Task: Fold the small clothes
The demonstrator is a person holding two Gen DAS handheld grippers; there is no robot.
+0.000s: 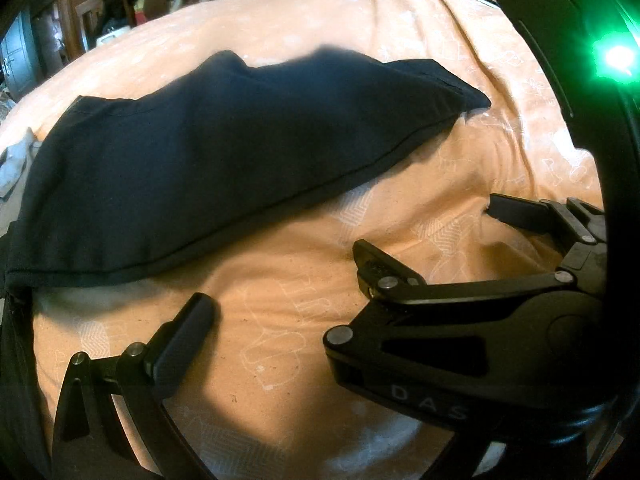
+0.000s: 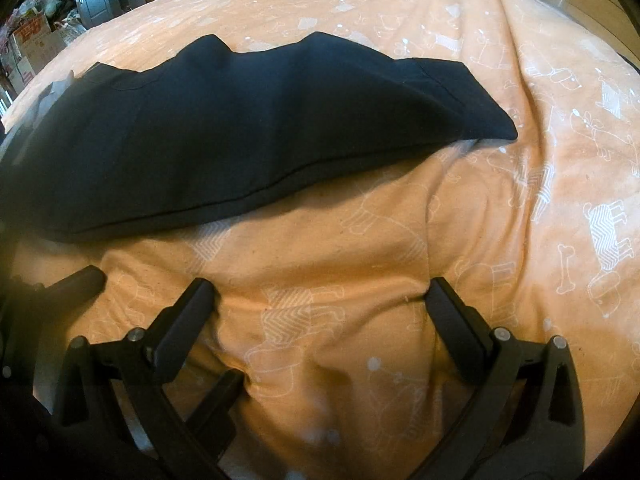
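The dark blue cloth (image 2: 224, 136) lies flat, maybe folded once, on the orange bed cover (image 2: 520, 160), and both the right gripper (image 2: 320, 308) and left gripper (image 2: 86, 280) wait near it with jaws wide, so I think they must grab an edge next.

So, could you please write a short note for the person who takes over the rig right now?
Right gripper: open, empty, low over the orange bedsheet, short of the garment.
Left gripper: only one of its fingers shows clearly, the right gripper crosses its view; it holds nothing, so it appears open.
Dark garment: lies on the sheet beyond both grippers, seemingly already folded over, long hemmed edge nearest the grippers.
A grey cloth peeks out at its left end.
Left: probably one more fold, then set aside.
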